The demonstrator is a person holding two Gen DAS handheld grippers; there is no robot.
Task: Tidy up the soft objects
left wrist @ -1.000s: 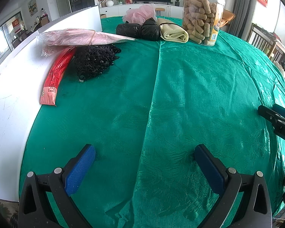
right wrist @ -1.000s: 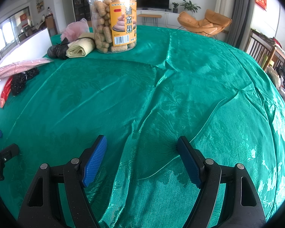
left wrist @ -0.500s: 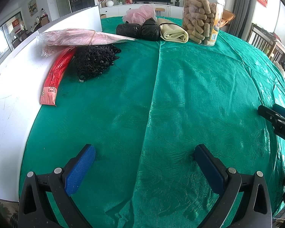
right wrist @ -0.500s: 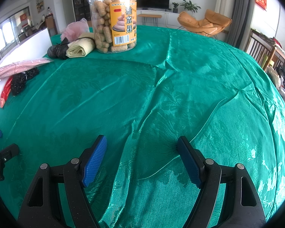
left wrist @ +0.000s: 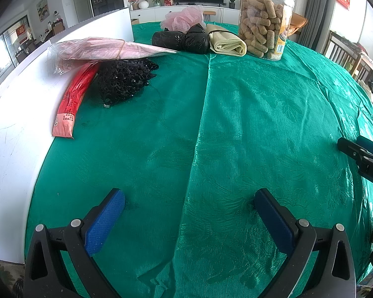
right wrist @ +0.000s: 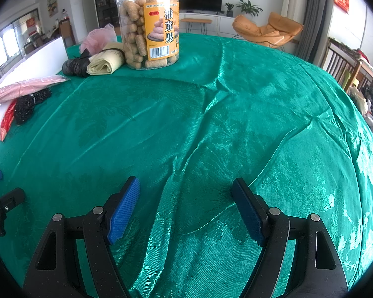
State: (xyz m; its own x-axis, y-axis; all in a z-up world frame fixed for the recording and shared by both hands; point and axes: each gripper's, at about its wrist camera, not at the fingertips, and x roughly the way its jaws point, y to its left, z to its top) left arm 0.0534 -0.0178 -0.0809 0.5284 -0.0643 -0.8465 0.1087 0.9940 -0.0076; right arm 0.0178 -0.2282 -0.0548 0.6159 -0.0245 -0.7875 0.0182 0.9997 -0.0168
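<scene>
Status: left gripper and right gripper both have fingers spread, nothing between them, over bare green cloth on the surface.

Soft objs lie well ahead of the left fingers: black mesh bundle, pink bag pack, red pack, black roll, yellow roll.

Risks:
- Slick, wrinkled cloth may get pinched w/ an item.
- Mesh may snag.
- Snack jar beside yellow roll may tip if bumped.

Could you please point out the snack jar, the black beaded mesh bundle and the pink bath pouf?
snack jar [right wrist: 149,27]: right wrist view, on its orange label.
black beaded mesh bundle [left wrist: 124,80]: left wrist view, on its middle.
pink bath pouf [left wrist: 182,19]: left wrist view, on its ruffled top.
</scene>
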